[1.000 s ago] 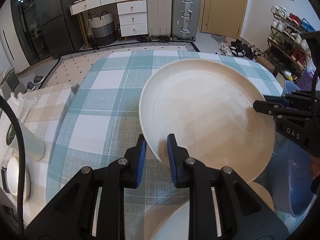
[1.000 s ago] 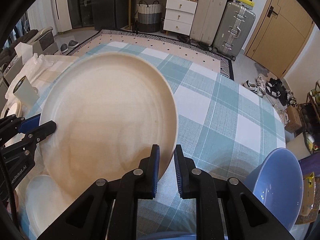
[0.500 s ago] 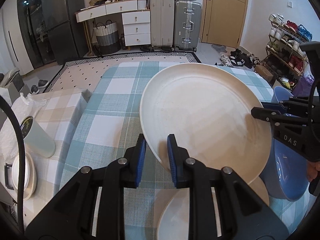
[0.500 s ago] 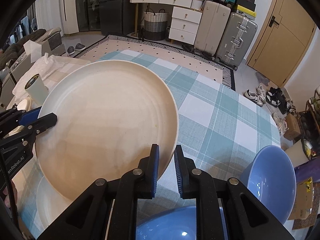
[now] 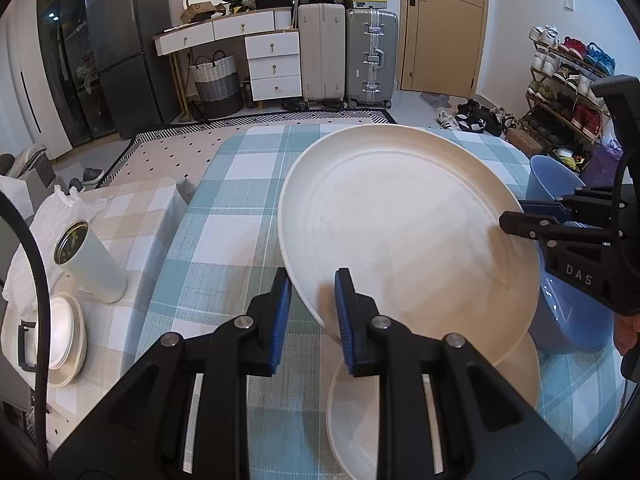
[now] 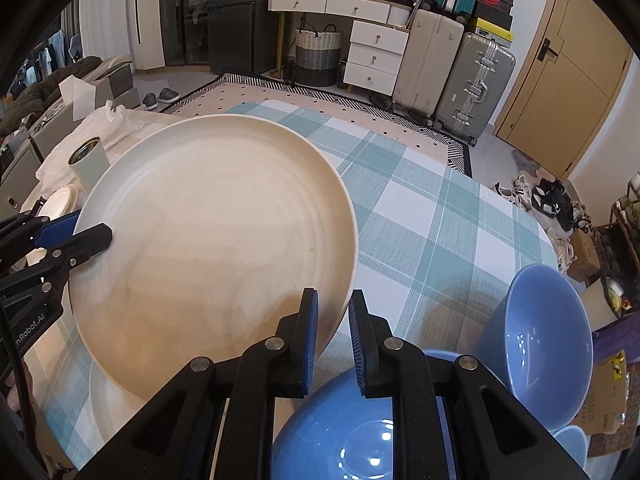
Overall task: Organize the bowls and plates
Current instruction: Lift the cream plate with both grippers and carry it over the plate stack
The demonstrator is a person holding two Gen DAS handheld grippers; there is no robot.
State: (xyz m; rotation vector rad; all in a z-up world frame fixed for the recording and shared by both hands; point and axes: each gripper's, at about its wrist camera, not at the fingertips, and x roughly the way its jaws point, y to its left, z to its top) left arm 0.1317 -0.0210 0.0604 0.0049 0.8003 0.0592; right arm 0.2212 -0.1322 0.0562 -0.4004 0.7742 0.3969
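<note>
In the left wrist view, the left claw (image 5: 310, 308) pinches the near rim of a large cream plate (image 5: 404, 232), which hangs tilted above the checked worktop (image 5: 224, 240). The right claw (image 5: 516, 220) grips the opposite rim, so both carry the one plate together. A second cream plate (image 5: 360, 416) lies on the worktop under it, and I judge this is the carrying step: the next move calls for lowering the plate level onto that one, with both claws opening together. A blue bowl (image 5: 576, 320) stands just beside the right edge. On the side table, a pale cylinder cup (image 5: 90, 264) and a small pile of white plates (image 5: 66, 334) are well apart.

In the right wrist view, the right claw (image 6: 332, 328) is pressed on the plate's (image 6: 216, 240) rim, and the left claw (image 6: 80, 232) holds the far side. Two blue bowls (image 6: 540, 332) (image 6: 348, 432) sit close under and beside the right claw; they could be knocked in lowering.
</note>
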